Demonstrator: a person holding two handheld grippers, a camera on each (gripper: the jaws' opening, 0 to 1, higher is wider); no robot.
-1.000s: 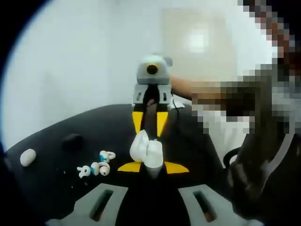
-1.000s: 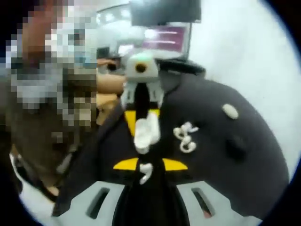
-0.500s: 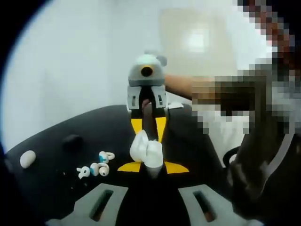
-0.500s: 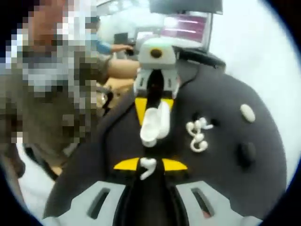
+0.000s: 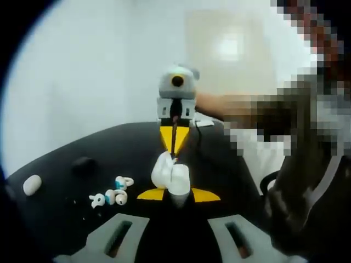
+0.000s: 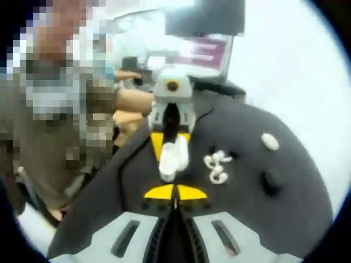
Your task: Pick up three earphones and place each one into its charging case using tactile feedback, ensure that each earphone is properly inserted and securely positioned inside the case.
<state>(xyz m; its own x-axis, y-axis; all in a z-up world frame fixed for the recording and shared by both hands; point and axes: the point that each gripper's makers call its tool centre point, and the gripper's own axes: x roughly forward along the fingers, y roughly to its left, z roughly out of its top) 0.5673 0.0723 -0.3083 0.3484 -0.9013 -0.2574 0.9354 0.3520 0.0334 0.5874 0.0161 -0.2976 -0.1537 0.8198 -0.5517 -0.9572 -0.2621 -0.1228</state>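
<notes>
We see the open white charging case (image 5: pixel 171 176) held up above the dark table (image 5: pixel 66 219), clamped between the yellow tips of the left gripper (image 5: pixel 174 195). In the right gripper view the same case (image 6: pixel 173 159) sits in front of the left gripper (image 6: pixel 171 129), lid flipped up. Whether an earphone is seated inside it we cannot tell; the case interior is washed out in both views.

The right gripper (image 6: pixel 175 193) has its yellow tips pressed together just below the case. If anything sits between them it is too small and blurred to make out. In the left gripper view the right gripper (image 5: pixel 174 143) comes in from behind the case, tips pointing down at the case's top edge; touching or just short of it we cannot say, since the case hides the contact point.

Loose earphones (image 5: pixel 112 194) lie in a small cluster on the table to the left of the case in the left gripper view, white with a bit of blue. The count is hard to read. The right gripper view shows the same cluster (image 6: pixel 215 167) to the right of the case.

Further out: a white oval case (image 5: pixel 32 183) near the table edge, and a small dark object (image 5: pixel 83 163), shape unclear. A screen (image 6: pixel 200 52) glows in the blurred background beyond the table.
</notes>
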